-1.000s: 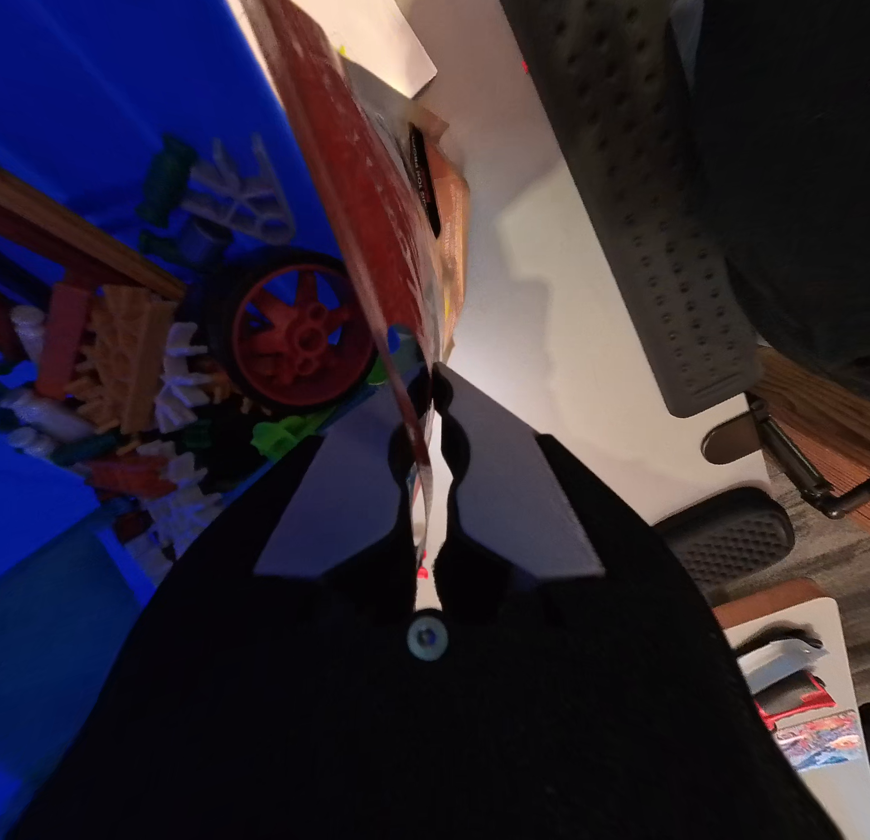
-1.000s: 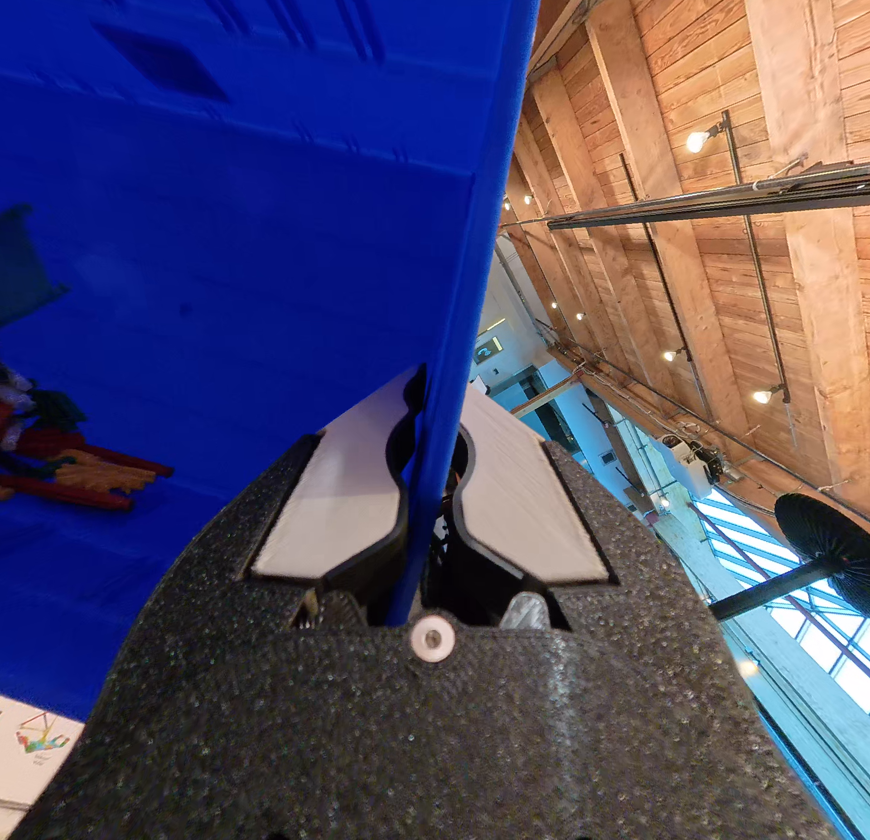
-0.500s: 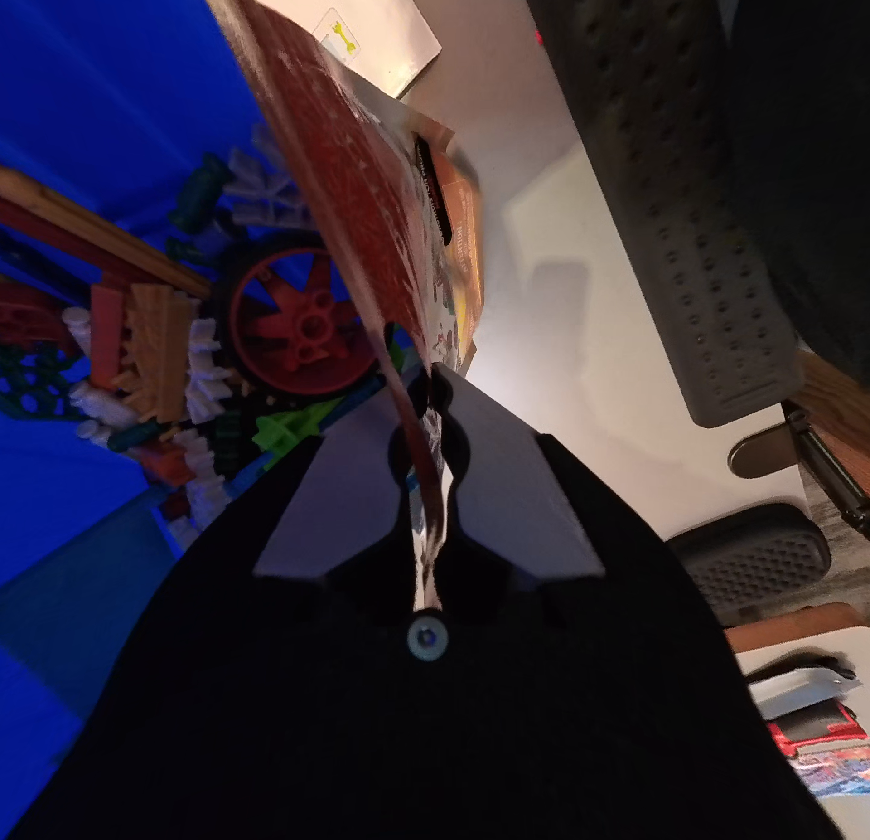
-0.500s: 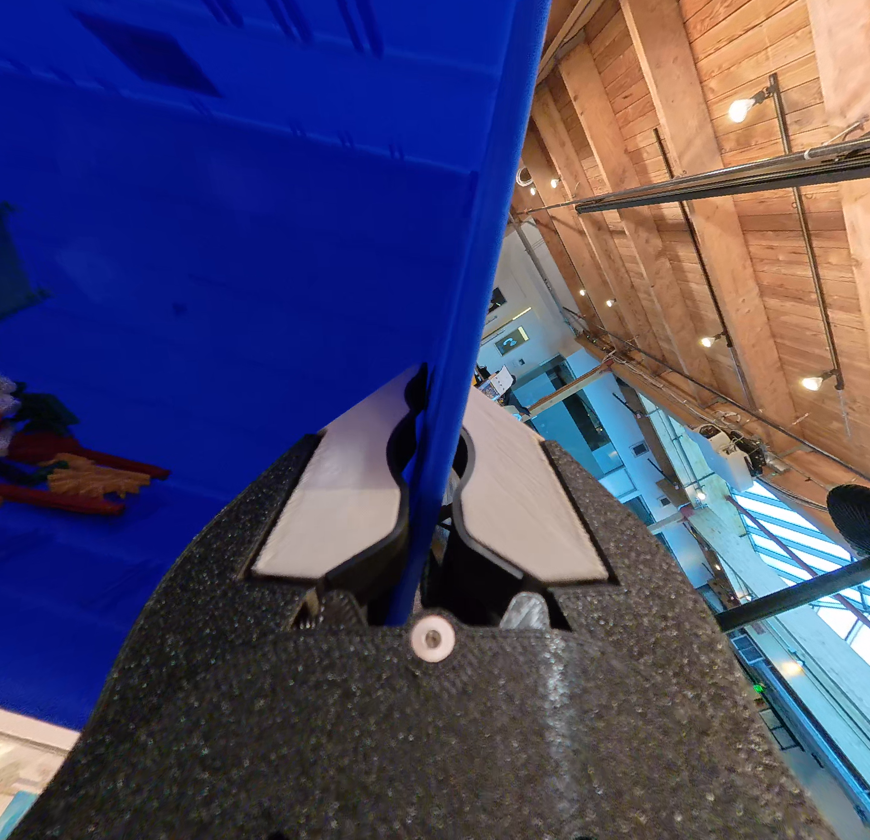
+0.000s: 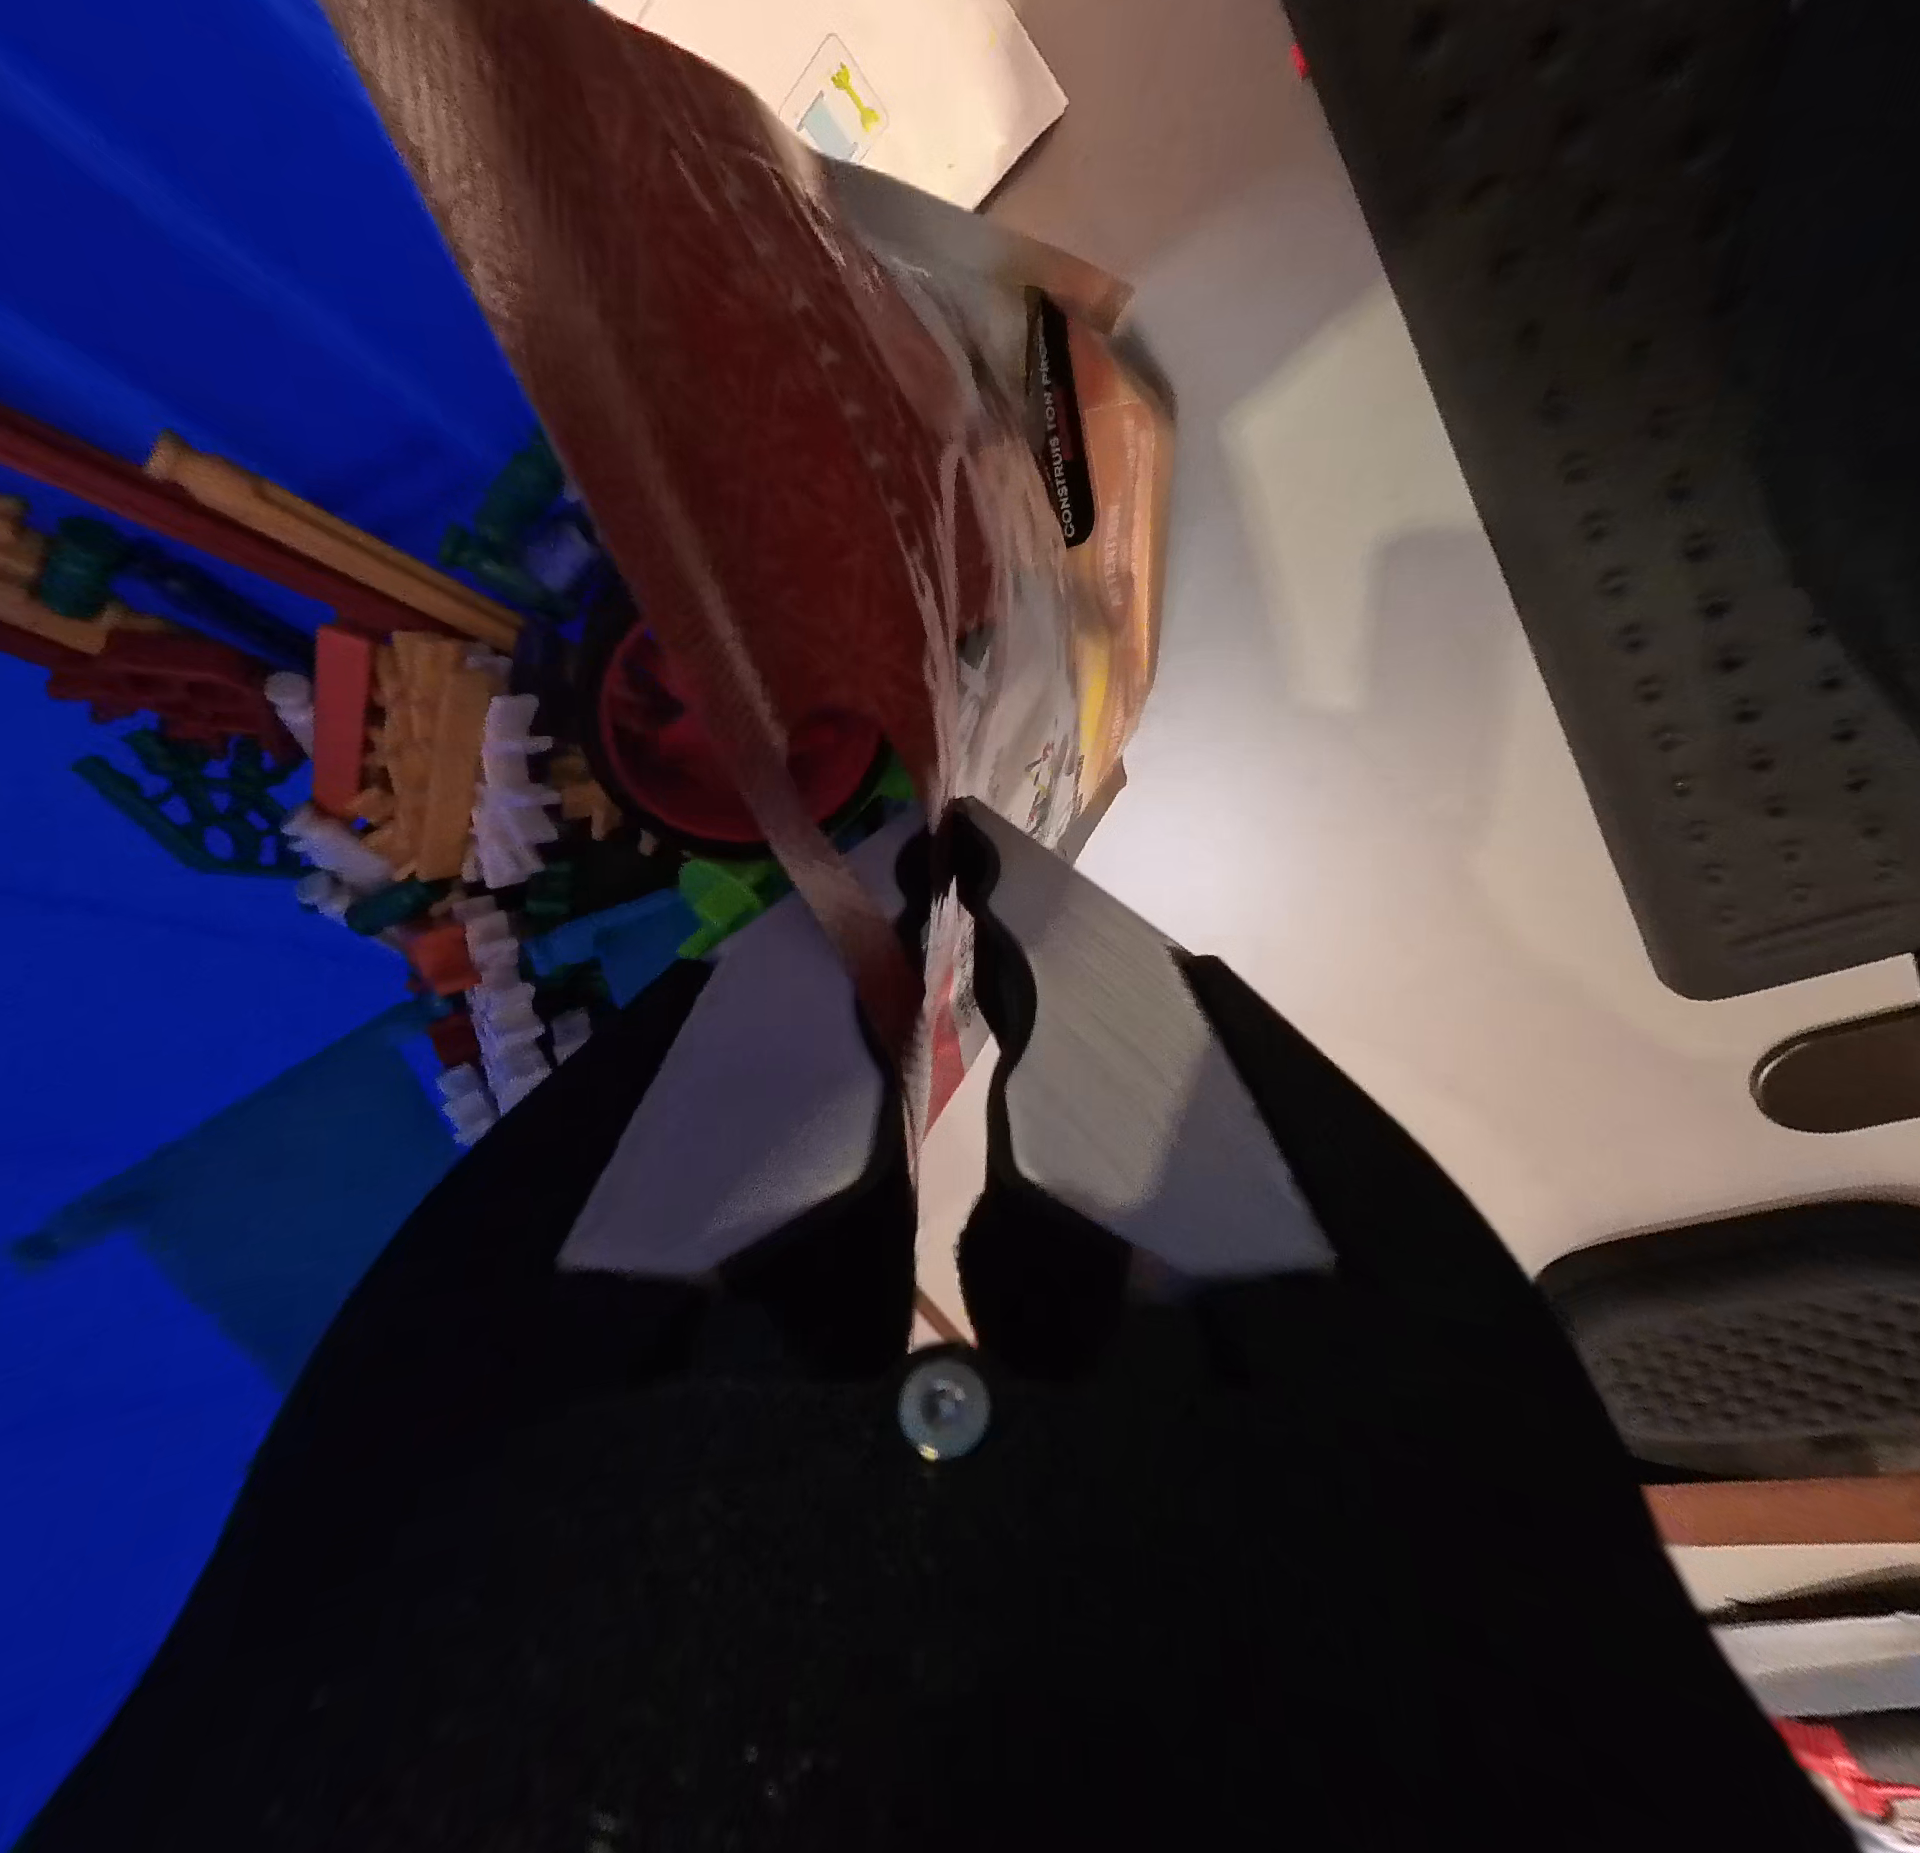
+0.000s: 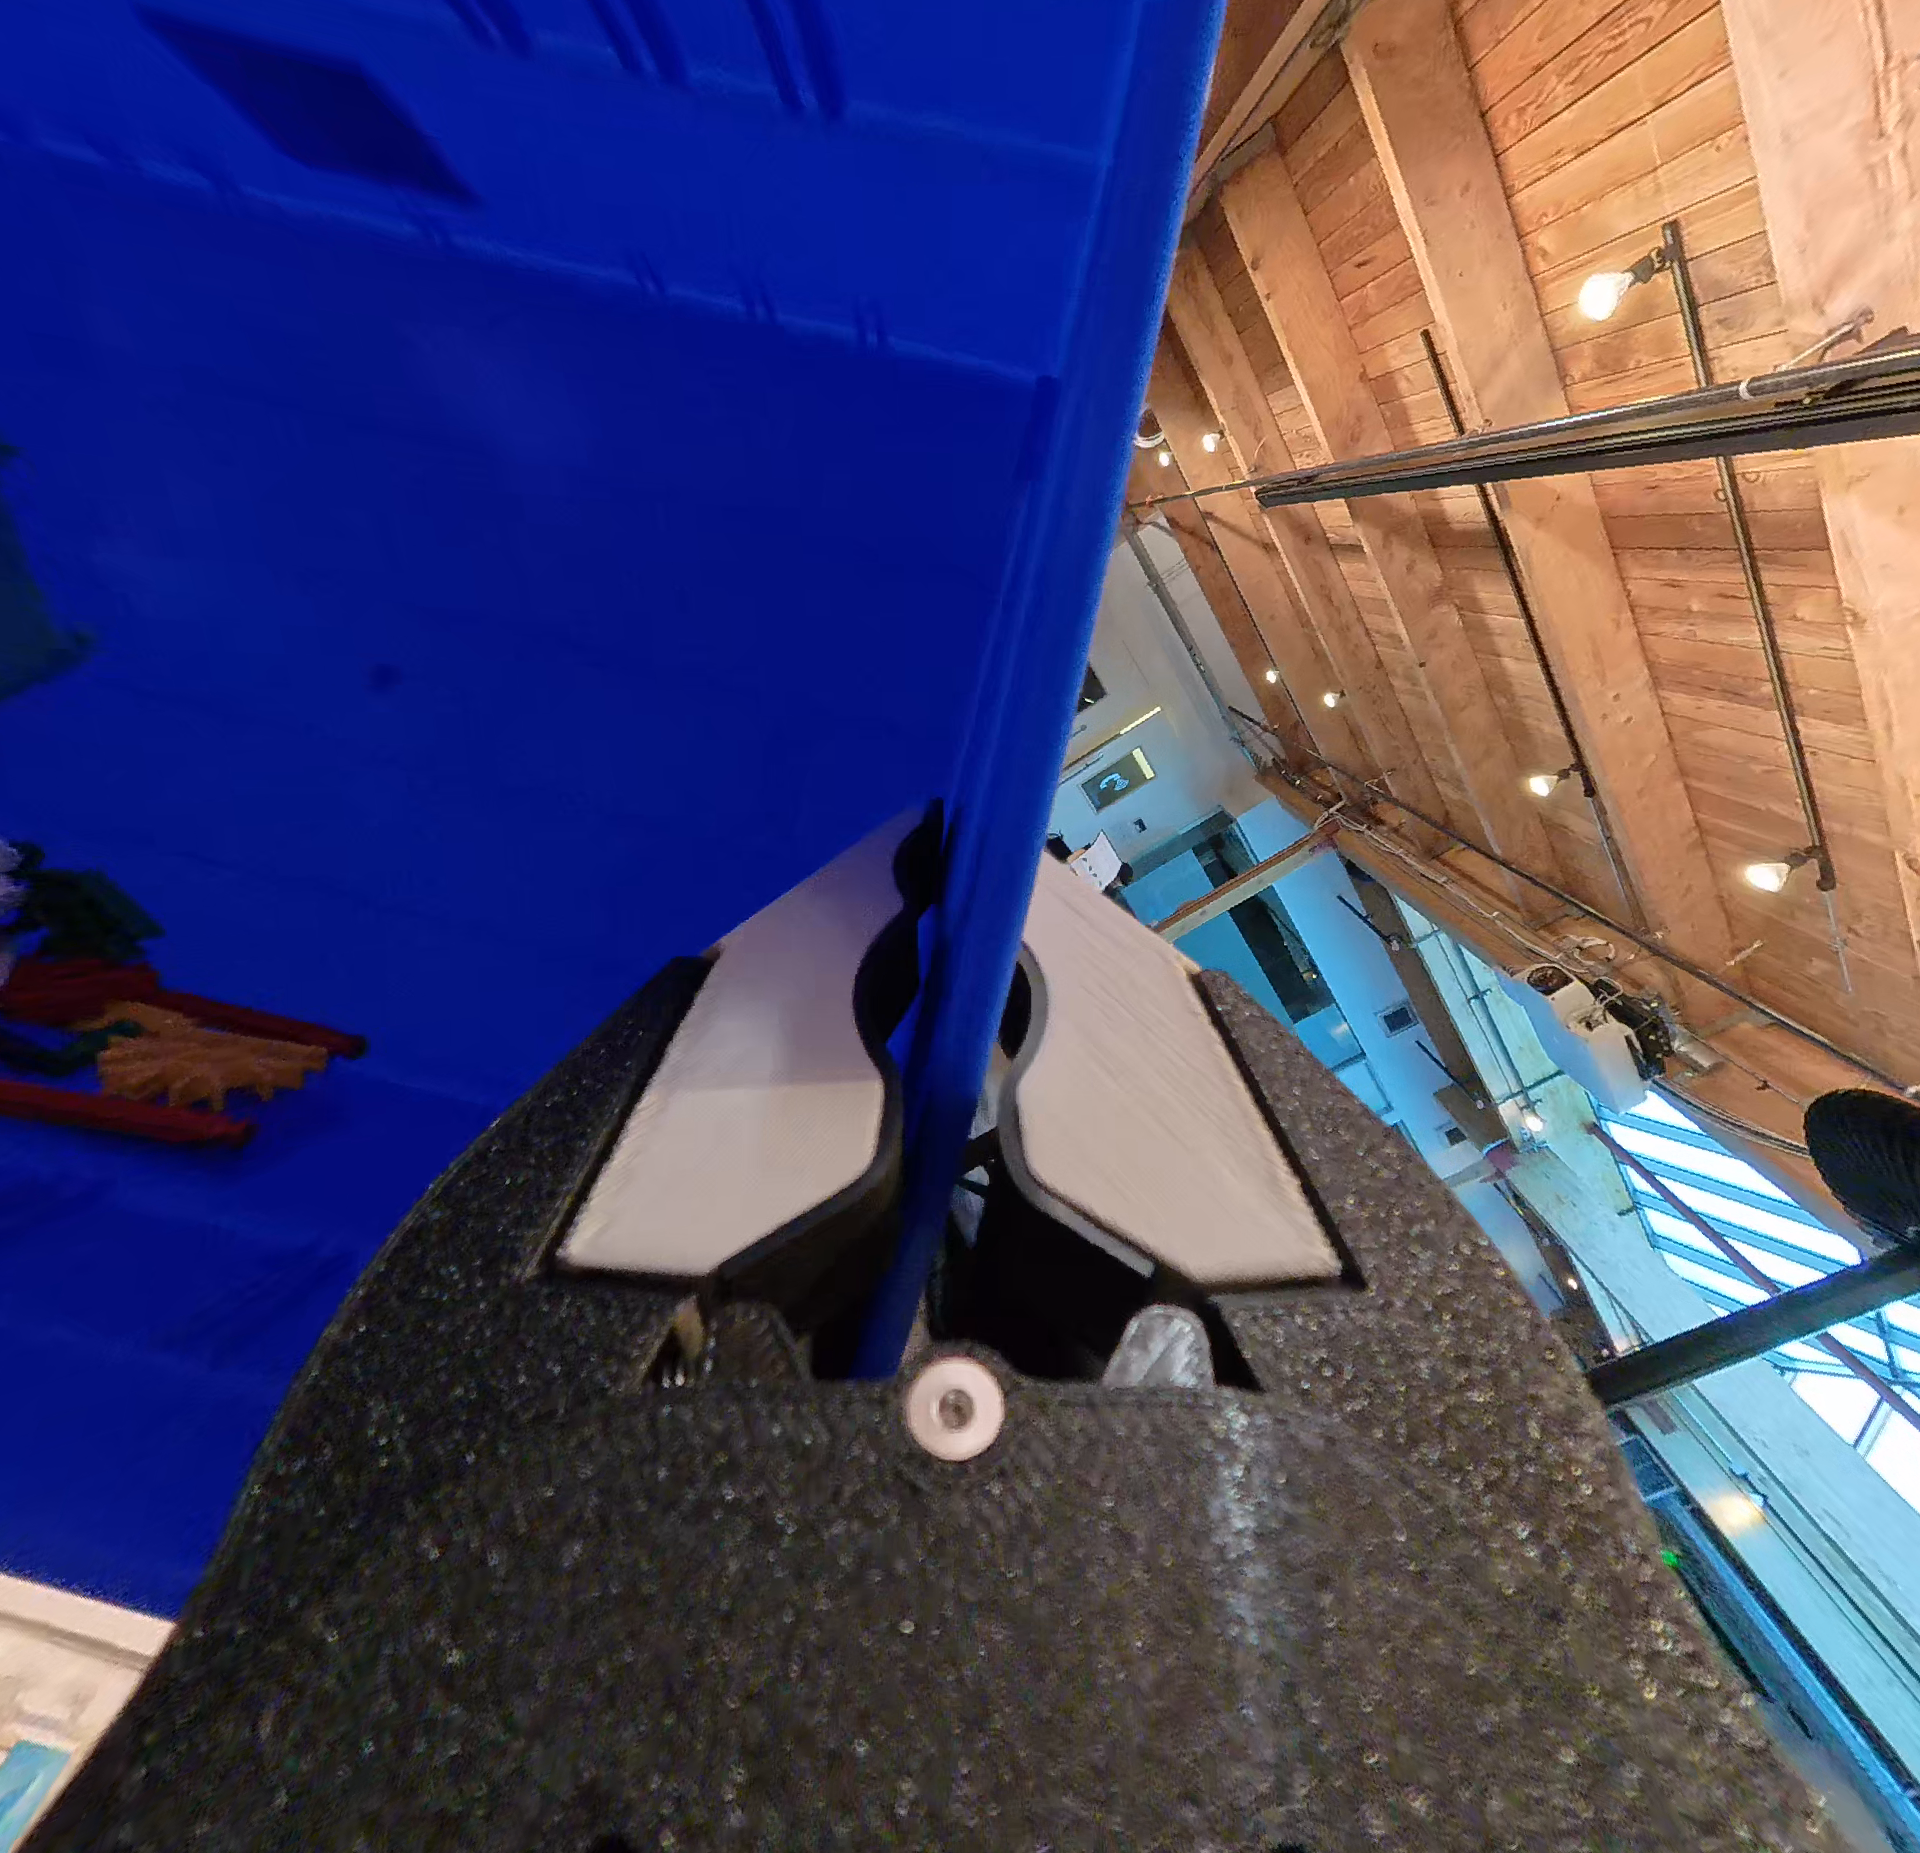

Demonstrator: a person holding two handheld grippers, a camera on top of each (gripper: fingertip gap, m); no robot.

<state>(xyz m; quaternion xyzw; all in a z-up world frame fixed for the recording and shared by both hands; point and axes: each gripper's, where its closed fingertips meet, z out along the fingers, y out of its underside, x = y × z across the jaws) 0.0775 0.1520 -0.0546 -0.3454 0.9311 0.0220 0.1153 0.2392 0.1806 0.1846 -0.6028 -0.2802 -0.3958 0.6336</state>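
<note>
The left tongs (image 5: 940, 982) are clenched on the edge of a red box wall (image 5: 727, 432), which is blurred and cut off at the top of the view; it carries printed pictures and a small black label (image 5: 1060, 421) with writing. The right tongs (image 6: 951, 1024) are clenched on the rim (image 6: 1039, 660) of a blue bin (image 6: 520, 556), whose wall fills the left half of that view and hides what is behind it.

Inside the bin, beside the box wall, lies a heap of toy building parts (image 5: 436, 764): rods, white connectors, green and orange pieces. A red wheel (image 5: 717, 754) is half hidden behind the box wall. In the right wrist view only a few rods (image 6: 156, 1065) show at the left edge.

Past the box lies a white table (image 5: 1351, 764) with a printed sheet (image 5: 862, 47) cut off at the top. A black chair (image 5: 1662, 453) stands close along the right. Above the right tongs are a wooden ceiling (image 6: 1558, 349), lamps and a dark rail (image 6: 1558, 442)
</note>
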